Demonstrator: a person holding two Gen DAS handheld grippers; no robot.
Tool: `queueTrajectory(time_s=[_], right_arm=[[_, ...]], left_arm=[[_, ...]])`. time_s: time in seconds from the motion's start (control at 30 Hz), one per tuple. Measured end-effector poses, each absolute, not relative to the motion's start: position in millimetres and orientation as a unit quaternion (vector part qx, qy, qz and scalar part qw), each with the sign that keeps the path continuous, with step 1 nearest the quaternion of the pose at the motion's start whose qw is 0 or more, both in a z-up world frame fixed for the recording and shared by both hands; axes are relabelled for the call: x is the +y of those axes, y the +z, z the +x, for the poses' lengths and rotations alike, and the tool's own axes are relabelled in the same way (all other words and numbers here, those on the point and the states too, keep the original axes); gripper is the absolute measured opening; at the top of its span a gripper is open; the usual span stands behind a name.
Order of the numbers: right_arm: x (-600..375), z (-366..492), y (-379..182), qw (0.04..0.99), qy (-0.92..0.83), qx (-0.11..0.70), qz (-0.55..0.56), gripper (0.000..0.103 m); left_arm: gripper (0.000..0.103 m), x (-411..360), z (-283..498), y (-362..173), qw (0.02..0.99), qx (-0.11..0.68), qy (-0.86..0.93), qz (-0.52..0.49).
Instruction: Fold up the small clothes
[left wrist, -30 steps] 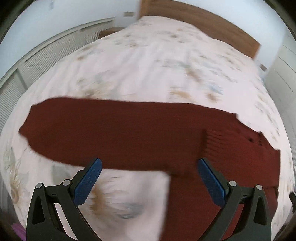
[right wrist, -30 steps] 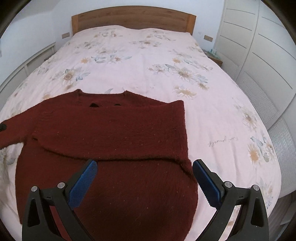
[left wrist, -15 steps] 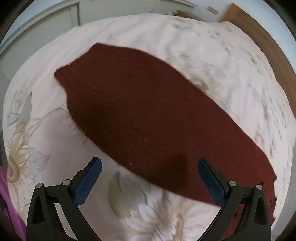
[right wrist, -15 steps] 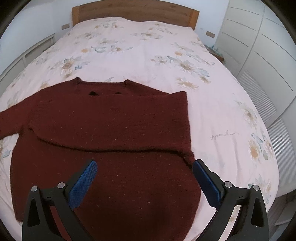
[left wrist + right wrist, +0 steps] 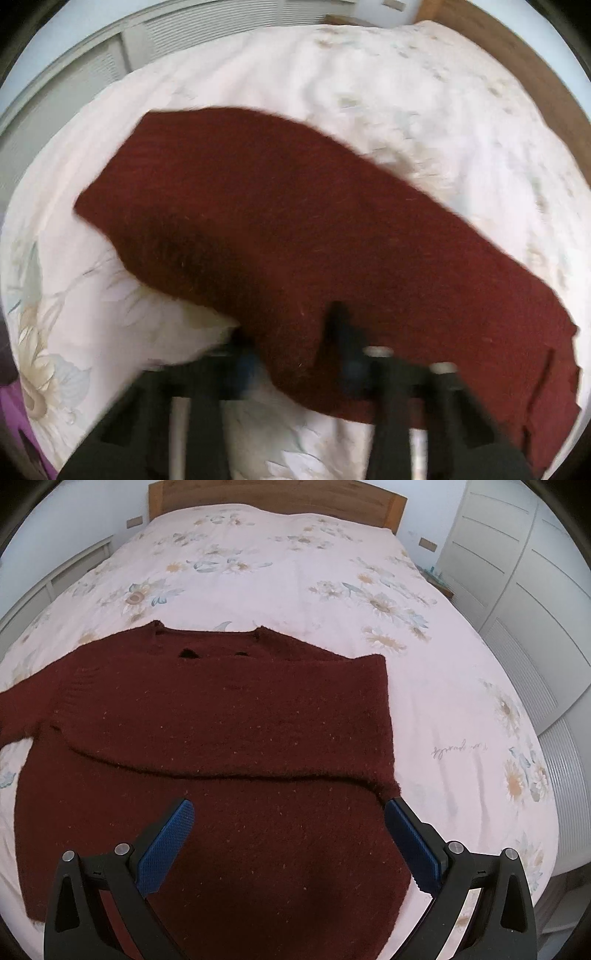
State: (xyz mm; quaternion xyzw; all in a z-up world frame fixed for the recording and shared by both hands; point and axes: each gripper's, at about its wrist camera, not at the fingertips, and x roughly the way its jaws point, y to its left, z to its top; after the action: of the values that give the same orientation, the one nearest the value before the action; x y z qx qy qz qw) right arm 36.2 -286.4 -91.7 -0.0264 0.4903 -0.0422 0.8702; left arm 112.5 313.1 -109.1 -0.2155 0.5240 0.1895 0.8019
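A dark red knit sweater [image 5: 221, 731] lies flat on the bed, neck toward the headboard, its right sleeve folded across the chest. Its left sleeve [image 5: 280, 236] stretches out across the sheet in the left wrist view. My left gripper [image 5: 295, 332] has narrowed around the near edge of that sleeve, with the cloth bunched between the blurred fingers. My right gripper [image 5: 288, 834] is open and empty, hovering above the sweater's lower body near its right side.
The bed has a pale pink floral sheet [image 5: 295, 572] and a wooden headboard [image 5: 273, 498]. White wardrobe doors [image 5: 524, 590] stand to the right. A slatted white unit [image 5: 184, 40] runs along the left side. Something purple [image 5: 14, 413] shows at the bed's near-left edge.
My left gripper has dropped onto the outstretched sleeve and its fingers have closed in from wide open onto the sleeve's edge. My right gripper has stayed open, shifting only slightly.
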Motion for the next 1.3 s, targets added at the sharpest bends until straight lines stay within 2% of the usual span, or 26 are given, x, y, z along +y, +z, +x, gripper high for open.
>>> queueTrajectory(time_s=[0.37, 0.77, 0.93, 1.1, 1.3], right_arm=[[-305.0, 30.6, -84.7, 0.880, -0.037, 0.474, -0.018, 0.103], [-346.7, 36.6, -67.6, 0.890, -0.046, 0.454, -0.010, 0.103], [-360.0, 36.3, -59.3, 0.895, -0.050, 0.444, -0.006, 0.103], [-368.0, 37.9, -59.1, 0.897, -0.052, 0.440, 0.009, 0.103], [-372.4, 38.4, -73.1, 0.888, -0.056, 0.457, 0.016, 0.103]], left_arm=[[0.013, 245.9, 102.7, -45.8, 0.832, 0.525, 0.117, -0.134], [0.012, 69.4, 120.3, 4.5, 0.852, 0.520, -0.005, -0.060], [0.012, 1.4, 164.3, -9.4, 0.859, 0.510, -0.047, -0.016], [0.012, -64.9, 175.1, -13.0, 0.858, 0.504, -0.100, 0.008], [0.012, -126.1, 187.9, -55.0, 0.841, 0.523, -0.131, 0.054]])
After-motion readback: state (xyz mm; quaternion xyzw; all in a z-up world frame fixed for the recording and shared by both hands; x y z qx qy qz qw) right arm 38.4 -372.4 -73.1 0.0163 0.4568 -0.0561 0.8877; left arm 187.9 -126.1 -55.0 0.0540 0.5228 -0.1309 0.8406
